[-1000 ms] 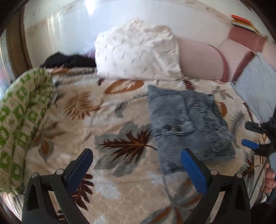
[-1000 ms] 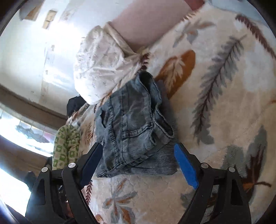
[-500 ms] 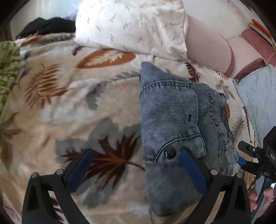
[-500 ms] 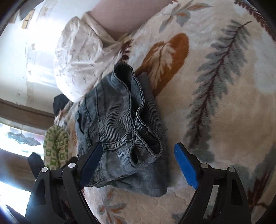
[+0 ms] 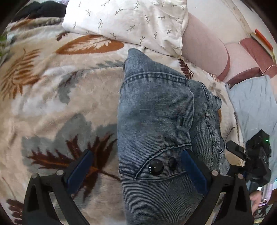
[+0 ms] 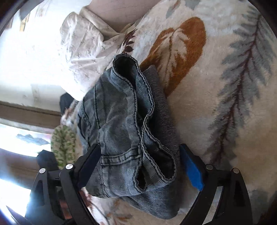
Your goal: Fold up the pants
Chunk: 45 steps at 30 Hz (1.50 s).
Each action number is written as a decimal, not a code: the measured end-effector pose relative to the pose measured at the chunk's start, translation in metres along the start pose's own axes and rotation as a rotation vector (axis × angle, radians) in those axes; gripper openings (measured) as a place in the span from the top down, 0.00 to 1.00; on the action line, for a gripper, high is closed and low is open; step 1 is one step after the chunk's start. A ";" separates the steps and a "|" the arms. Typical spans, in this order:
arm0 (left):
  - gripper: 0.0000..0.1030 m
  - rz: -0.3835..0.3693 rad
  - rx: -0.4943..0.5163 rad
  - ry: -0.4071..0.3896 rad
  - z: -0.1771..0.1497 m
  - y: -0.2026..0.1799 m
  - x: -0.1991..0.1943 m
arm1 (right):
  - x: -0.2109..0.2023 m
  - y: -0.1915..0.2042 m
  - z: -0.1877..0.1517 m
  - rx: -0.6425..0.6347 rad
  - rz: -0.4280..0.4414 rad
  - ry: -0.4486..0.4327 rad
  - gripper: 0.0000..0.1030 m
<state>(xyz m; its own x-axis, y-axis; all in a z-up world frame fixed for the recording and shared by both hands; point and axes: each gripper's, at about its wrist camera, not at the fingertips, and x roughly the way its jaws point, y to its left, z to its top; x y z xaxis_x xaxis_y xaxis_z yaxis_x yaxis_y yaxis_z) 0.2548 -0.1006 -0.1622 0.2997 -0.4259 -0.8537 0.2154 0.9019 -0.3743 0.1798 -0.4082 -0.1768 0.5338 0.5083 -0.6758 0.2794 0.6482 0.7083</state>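
Observation:
The blue denim pants [image 5: 155,121] lie folded in a compact bundle on the leaf-patterned blanket [image 5: 60,103]; two dark buttons show at the near end. My left gripper [image 5: 136,166] is open, its right finger over the pants' near left part, its left finger over the blanket. The right gripper's body shows at the left wrist view's right edge. In the right wrist view the pants [image 6: 128,124] show stacked waistband and hem edges. My right gripper [image 6: 140,162] is open, its jaws straddling the bundle's near end.
A white patterned pillow [image 5: 128,22] lies just beyond the pants. A pink headboard [image 5: 204,46] stands behind it. A light blue cloth [image 5: 254,103] lies at the right. A green patterned cloth [image 6: 64,143] and a dark garment [image 5: 41,8] lie at the bed's far side.
Both grippers have moved closer to the pants. The left one now reaches over the bundle's near end and the right one straddles it. Both stay open.

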 end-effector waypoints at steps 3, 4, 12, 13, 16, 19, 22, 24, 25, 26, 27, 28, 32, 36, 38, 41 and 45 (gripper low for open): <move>0.00 -0.010 0.014 -0.002 -0.001 0.000 0.004 | 0.005 -0.002 0.005 0.008 0.040 0.015 0.11; 0.00 -0.017 0.010 0.002 -0.001 0.001 0.005 | 0.008 0.000 0.007 -0.004 0.041 0.024 0.11; 0.00 -0.040 0.035 0.014 0.012 -0.012 0.018 | 0.017 0.013 0.005 -0.078 0.019 0.043 0.19; 0.01 -0.027 0.054 0.007 0.011 -0.016 0.018 | 0.017 0.012 0.005 -0.071 0.021 0.042 0.26; 0.17 -0.054 0.077 0.004 0.011 -0.022 0.017 | 0.018 0.011 0.004 -0.084 0.000 0.056 0.44; 0.30 -0.050 0.112 -0.003 0.010 -0.028 0.014 | 0.020 0.015 0.002 -0.098 0.003 0.059 0.55; 0.53 -0.052 0.140 -0.023 0.009 -0.031 0.006 | 0.019 0.021 0.000 -0.120 -0.002 0.050 0.61; 0.60 -0.043 0.169 -0.041 0.008 -0.032 -0.002 | 0.017 0.028 -0.002 -0.130 0.008 0.037 0.64; 0.64 -0.042 0.177 -0.048 0.008 -0.032 -0.005 | 0.014 0.034 -0.004 -0.149 0.016 0.027 0.66; 0.65 -0.046 0.177 -0.054 0.008 -0.031 -0.009 | 0.012 0.040 -0.006 -0.170 0.021 0.019 0.67; 0.67 -0.050 0.174 -0.060 0.008 -0.029 -0.013 | 0.009 0.048 -0.009 -0.196 0.026 0.011 0.67; 0.67 -0.052 0.169 -0.065 0.009 -0.028 -0.015 | 0.007 0.054 -0.011 -0.209 0.033 0.004 0.68; 0.68 -0.044 0.159 -0.101 0.011 -0.025 -0.037 | 0.003 0.070 -0.019 -0.256 0.053 -0.006 0.69; 0.67 -0.047 0.161 -0.166 0.011 -0.018 -0.073 | 0.000 0.090 -0.027 -0.308 0.094 -0.023 0.69; 0.67 -0.046 0.159 -0.203 0.010 -0.015 -0.093 | -0.006 0.106 -0.033 -0.354 0.124 -0.052 0.69; 0.67 -0.022 0.161 -0.252 0.007 -0.012 -0.120 | -0.015 0.125 -0.041 -0.422 0.176 -0.095 0.69; 0.67 0.044 0.177 -0.306 0.001 -0.011 -0.140 | -0.012 0.142 -0.050 -0.460 0.223 -0.105 0.69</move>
<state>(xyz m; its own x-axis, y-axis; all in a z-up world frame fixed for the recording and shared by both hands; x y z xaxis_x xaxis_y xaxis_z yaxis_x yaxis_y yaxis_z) 0.2112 -0.0510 -0.0387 0.5708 -0.4129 -0.7098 0.3458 0.9049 -0.2483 0.1733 -0.2942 -0.0786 0.6240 0.6179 -0.4783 -0.2167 0.7250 0.6538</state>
